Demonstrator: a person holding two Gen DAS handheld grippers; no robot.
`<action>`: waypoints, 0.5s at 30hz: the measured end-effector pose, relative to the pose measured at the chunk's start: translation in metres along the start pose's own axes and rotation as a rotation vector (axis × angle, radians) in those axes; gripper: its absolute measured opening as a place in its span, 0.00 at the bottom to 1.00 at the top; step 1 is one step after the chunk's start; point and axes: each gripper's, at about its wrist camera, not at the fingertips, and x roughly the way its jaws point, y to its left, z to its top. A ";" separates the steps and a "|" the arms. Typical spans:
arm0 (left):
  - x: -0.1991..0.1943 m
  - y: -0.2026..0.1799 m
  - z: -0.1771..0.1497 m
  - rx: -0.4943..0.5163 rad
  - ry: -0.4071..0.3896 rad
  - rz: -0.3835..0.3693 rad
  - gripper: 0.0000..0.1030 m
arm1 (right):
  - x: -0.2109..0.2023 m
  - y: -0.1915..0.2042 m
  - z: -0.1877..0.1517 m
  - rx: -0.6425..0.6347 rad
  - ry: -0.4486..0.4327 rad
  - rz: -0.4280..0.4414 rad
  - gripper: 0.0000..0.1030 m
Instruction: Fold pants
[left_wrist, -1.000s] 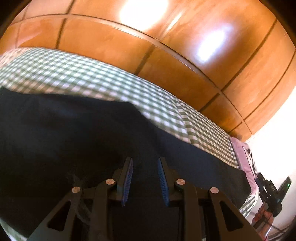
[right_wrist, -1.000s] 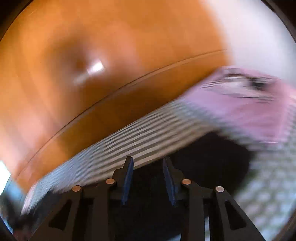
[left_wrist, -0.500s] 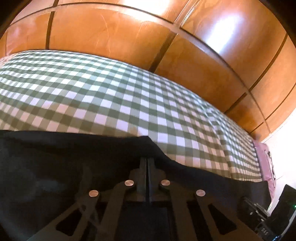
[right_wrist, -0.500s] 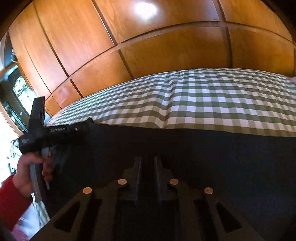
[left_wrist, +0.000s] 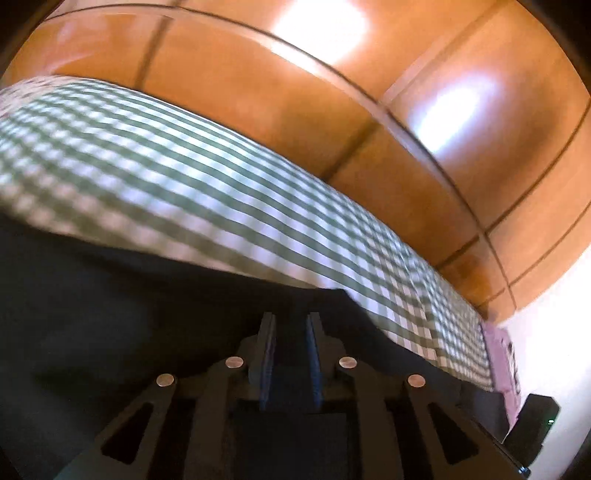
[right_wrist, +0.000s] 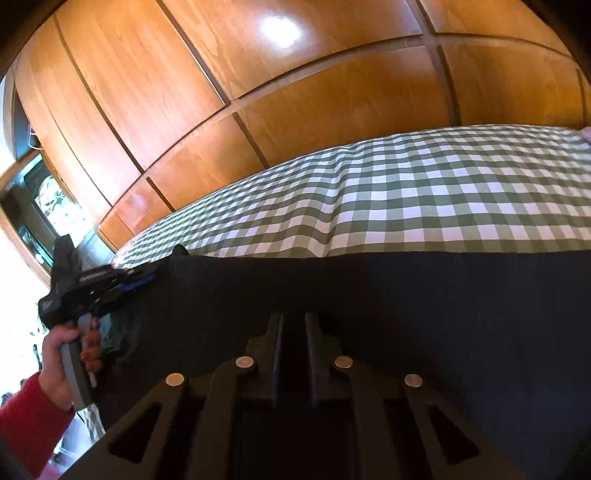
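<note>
Dark navy pants (left_wrist: 110, 317) lie flat on a green and white checked bed; they also show in the right wrist view (right_wrist: 443, 314). My left gripper (left_wrist: 290, 321) hovers just over the pants near their far edge, its jaws a small gap apart with no cloth between them. In the right wrist view the left gripper (right_wrist: 147, 275) sits at the pants' left end, held by a hand in a red sleeve. My right gripper (right_wrist: 293, 321) is over the pants, jaws a small gap apart, nothing seen between them.
The checked bed cover (right_wrist: 406, 192) stretches beyond the pants. Wooden wardrobe doors (right_wrist: 295, 92) stand close behind the bed. A pink cloth (left_wrist: 498, 354) lies at the bed's right end. A window (right_wrist: 48, 206) is at the far left.
Both grippers were shut half a second ago and have parted slightly. The left wrist view has tilted and blurred as the left gripper moved.
</note>
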 end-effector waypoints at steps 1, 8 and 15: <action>-0.009 0.008 0.000 -0.007 -0.015 0.016 0.17 | -0.001 0.000 0.000 0.001 0.000 0.000 0.10; -0.050 0.079 0.008 0.037 -0.106 0.338 0.14 | -0.002 0.002 -0.001 -0.007 0.001 -0.009 0.10; -0.051 0.091 0.027 -0.060 -0.155 0.360 0.11 | -0.005 0.003 -0.002 -0.010 -0.005 -0.019 0.11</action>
